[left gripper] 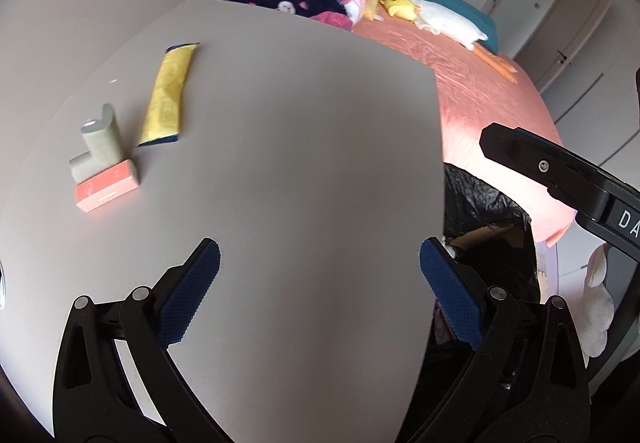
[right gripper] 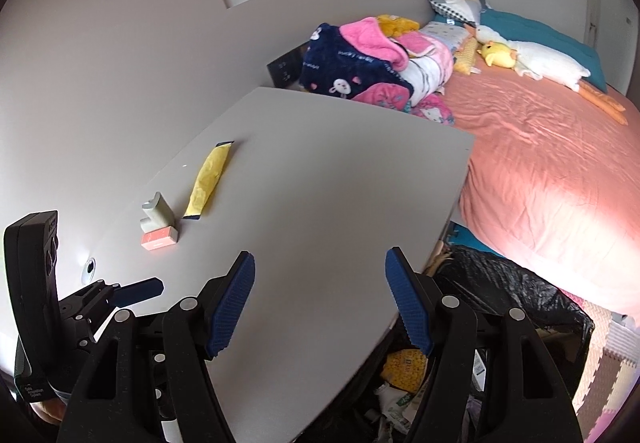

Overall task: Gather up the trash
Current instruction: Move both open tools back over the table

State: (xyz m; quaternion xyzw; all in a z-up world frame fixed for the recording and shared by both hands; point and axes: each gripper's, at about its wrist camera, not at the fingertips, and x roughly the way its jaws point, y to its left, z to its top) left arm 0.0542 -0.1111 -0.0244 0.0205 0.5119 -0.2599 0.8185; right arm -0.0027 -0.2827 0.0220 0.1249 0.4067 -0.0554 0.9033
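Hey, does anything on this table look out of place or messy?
Nothing is spilled or broken. Three bits remain on the table: a yellow wrapper lying flat, a pink box, and a grey T-shaped piece resting against the box. The bin bag sits beside the table.

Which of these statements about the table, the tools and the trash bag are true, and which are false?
1. The yellow wrapper lies flat on the table. True.
2. The left tool is holding the pink box. False: it is open and empty.
3. The grey piece touches the pink box. True.
4. The black trash bag stands on the table. False: it is beside the table, below its edge.
5. The right tool is shut. False: it is open.
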